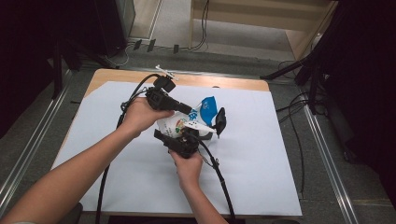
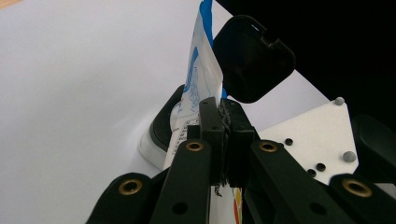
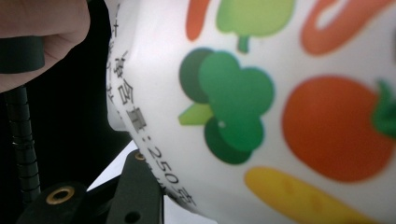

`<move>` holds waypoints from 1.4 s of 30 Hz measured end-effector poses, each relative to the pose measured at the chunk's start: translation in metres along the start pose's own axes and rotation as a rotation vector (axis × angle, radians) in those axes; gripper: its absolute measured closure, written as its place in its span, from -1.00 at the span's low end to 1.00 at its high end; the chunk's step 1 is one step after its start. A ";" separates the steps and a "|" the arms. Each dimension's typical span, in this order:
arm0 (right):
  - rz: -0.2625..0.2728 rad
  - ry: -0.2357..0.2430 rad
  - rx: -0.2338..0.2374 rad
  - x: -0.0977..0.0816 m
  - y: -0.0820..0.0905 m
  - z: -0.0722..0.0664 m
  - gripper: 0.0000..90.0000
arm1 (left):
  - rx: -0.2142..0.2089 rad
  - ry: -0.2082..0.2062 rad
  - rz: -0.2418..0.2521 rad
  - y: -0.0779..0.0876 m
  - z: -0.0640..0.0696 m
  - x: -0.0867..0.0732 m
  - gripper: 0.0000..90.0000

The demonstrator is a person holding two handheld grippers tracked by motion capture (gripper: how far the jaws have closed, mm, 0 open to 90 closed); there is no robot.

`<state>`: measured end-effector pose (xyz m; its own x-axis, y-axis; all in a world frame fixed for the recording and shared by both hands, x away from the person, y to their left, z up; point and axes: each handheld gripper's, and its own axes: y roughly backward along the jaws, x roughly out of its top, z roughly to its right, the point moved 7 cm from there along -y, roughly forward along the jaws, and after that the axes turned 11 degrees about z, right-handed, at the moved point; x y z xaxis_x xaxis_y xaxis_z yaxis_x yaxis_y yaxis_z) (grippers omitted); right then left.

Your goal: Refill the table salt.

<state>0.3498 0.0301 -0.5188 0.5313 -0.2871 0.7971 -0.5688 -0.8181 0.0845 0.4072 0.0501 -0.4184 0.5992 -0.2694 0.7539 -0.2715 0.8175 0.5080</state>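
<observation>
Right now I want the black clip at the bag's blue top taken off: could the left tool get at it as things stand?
Probably not yet. The left tool is shut on the bag edge just below the black clip, so it must let go first. Otherwise the clip sits close, with nothing between.

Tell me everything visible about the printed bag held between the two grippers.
The bag is a white, glossy plastic pouch printed with cartoon vegetables, broccoli and a tomato among them, plus black text and a blue top. It sits lifted over the white table sheet. The left gripper pinches a flat edge shut; the right gripper clasps its bulging body.
</observation>
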 end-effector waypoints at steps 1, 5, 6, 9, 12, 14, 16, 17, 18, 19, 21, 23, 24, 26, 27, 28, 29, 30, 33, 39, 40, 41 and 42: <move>0.001 -0.001 0.002 0.000 0.000 0.000 0.39 | 0.000 -0.001 -0.002 0.000 0.000 0.000 1.00; 0.002 -0.002 -0.001 -0.001 0.000 0.001 0.39 | 0.004 0.000 -0.011 0.000 0.000 -0.001 1.00; 0.002 -0.003 0.002 -0.001 0.000 0.001 0.39 | 0.004 0.000 -0.012 0.000 0.000 -0.001 1.00; 0.004 -0.001 0.001 -0.001 0.000 0.001 0.39 | 0.004 0.000 -0.011 0.000 0.000 -0.001 1.00; 0.006 -0.002 0.002 -0.001 0.000 0.001 0.39 | 0.004 0.001 -0.008 -0.001 0.001 0.000 1.00; 0.006 0.001 0.003 -0.001 0.001 0.001 0.39 | 0.004 -0.002 -0.006 0.000 0.001 0.000 1.00; 0.007 0.002 0.003 0.000 0.001 0.001 0.39 | 0.004 -0.003 -0.005 0.000 0.001 0.000 1.00; 0.008 0.000 0.003 0.000 0.001 0.001 0.39 | 0.001 -0.003 -0.002 -0.001 0.001 0.000 1.00; 0.008 0.000 0.003 0.000 0.001 0.001 0.39 | 0.003 -0.004 -0.004 0.000 0.001 0.000 1.00; 0.009 -0.003 0.003 0.000 0.001 0.001 0.39 | 0.005 -0.002 -0.001 -0.001 0.001 0.000 1.00; 0.013 -0.004 0.003 0.000 0.000 0.001 0.39 | 0.002 -0.003 0.002 -0.001 0.001 0.001 1.00; 0.015 -0.004 0.002 0.001 0.000 0.002 0.39 | 0.006 -0.003 0.005 -0.002 0.001 0.001 1.00; 0.013 -0.007 0.002 0.001 0.001 0.002 0.39 | 0.004 -0.002 0.004 -0.002 0.001 0.001 1.00; 0.013 -0.010 0.005 0.001 0.001 0.002 0.39 | 0.004 -0.003 0.004 -0.002 0.001 0.002 1.00; 0.015 -0.012 0.004 0.002 0.001 0.002 0.39 | 0.004 -0.003 0.003 -0.001 0.001 0.002 1.00; 0.015 -0.012 0.006 0.001 0.001 0.002 0.39 | 0.007 -0.006 0.002 -0.001 0.001 0.002 1.00; 0.018 -0.015 0.008 0.001 0.001 0.002 0.39 | 0.004 0.000 0.004 -0.002 0.001 0.001 1.00; 0.019 -0.018 0.007 0.001 0.001 0.002 0.39 | 0.004 0.001 0.003 -0.002 0.001 0.001 1.00; 0.016 -0.018 0.009 -0.001 0.001 0.002 0.39 | 0.004 0.003 -0.001 -0.002 0.001 0.000 1.00; 0.018 -0.008 0.003 -0.002 0.001 0.002 0.39 | 0.005 -0.002 -0.007 -0.001 0.001 0.000 1.00; 0.018 -0.007 0.003 -0.002 0.001 0.002 0.39 | 0.004 -0.003 -0.006 -0.001 0.001 0.000 1.00; 0.018 -0.006 0.002 -0.002 0.001 0.002 0.39 | 0.002 0.002 -0.002 -0.001 0.002 0.000 1.00; 0.020 -0.008 0.002 -0.001 0.001 0.002 0.39 | 0.004 0.002 -0.002 -0.001 0.002 0.000 1.00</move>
<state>0.3500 0.0289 -0.5210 0.5246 -0.3074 0.7939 -0.5785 -0.8129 0.0675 0.4062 0.0480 -0.4183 0.6013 -0.2699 0.7521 -0.2735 0.8148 0.5111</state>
